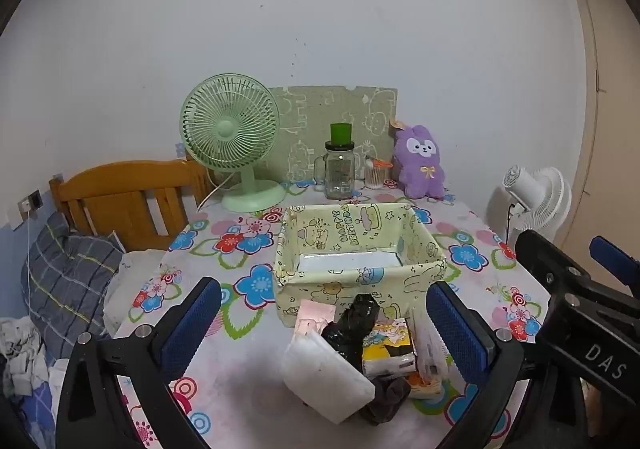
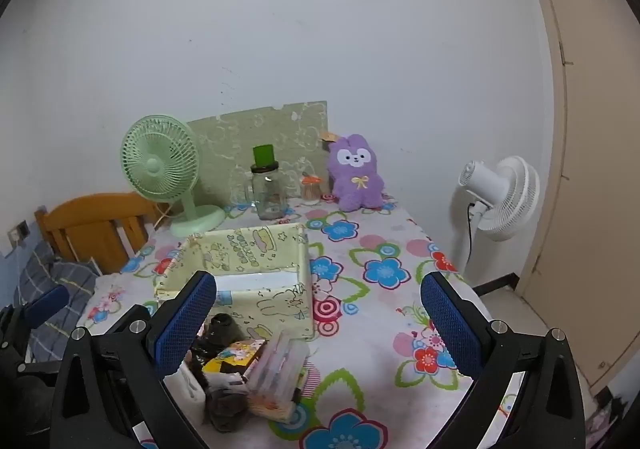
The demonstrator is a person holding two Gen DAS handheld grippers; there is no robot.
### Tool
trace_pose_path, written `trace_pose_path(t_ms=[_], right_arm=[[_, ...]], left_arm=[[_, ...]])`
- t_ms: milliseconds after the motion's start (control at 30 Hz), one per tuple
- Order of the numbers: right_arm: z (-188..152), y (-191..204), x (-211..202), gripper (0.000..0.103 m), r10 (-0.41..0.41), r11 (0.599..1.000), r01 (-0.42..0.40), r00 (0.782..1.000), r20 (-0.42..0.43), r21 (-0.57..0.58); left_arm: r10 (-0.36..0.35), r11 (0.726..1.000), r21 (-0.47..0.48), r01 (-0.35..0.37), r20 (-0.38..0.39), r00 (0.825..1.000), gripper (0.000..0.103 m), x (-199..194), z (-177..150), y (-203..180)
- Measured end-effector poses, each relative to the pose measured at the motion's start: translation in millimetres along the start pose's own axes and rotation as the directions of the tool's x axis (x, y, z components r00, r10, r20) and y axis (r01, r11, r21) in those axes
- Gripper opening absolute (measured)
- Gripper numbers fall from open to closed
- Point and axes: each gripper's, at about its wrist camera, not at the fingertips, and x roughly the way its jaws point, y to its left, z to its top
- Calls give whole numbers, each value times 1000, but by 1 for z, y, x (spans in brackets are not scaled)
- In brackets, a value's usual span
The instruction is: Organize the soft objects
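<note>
At the near edge of the flowered tablecloth lies a huddle of soft things, touching one another: a white folded pad, a black crumpled bag, a yellow cartoon tissue pack, a clear packet of pastel items and a dark bundled cloth. Just beyond them, touching the far side of the pile, stands an empty yellow-green fabric box printed with cartoons, its mouth open upward.

Both tools hang above the near edge, angled down toward the table. The left gripper has its blue pads spread as wide as they go, one on either side of the pile, touching nothing and holding nothing. The right gripper is likewise fully spread and empty; its left pad hangs over the pile's left part, while its right pad is over bare cloth to the right.

Right of the box and pile the cloth lies open up to the table's right edge. Left of them a narrower strip runs to the left edge, where a bed with plaid bedding and a wooden headboard adjoins. Along the far wall stand a green desk fan, a glass mug jar with a green cap, a small jar and a purple plush rabbit, well apart from the box. A white floor fan stands off the table's right side.
</note>
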Motion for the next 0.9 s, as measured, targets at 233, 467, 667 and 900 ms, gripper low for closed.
trace_pose_path(t_ms=[233,467,667,900], right_arm=[[-2,3,5,103,9,999,-9,1000,-10,40],[-3,3,2,103,-10,1000,10,1000,9,14],[-1,3,-3,103,-11,1000,11,1000,12,15],[0,6,-1,103,-6,1000,6,1000,7,13]], left_arm=[[-29,999,-31,30,39,999,103,-3,-9,7],[-34,999,-33,35,22,999,103,0,-6,5],[-30,999,-32,31,28,999,103,-1,-5,3],[-27,999,-33,28,25,999,103,2,-5,4]])
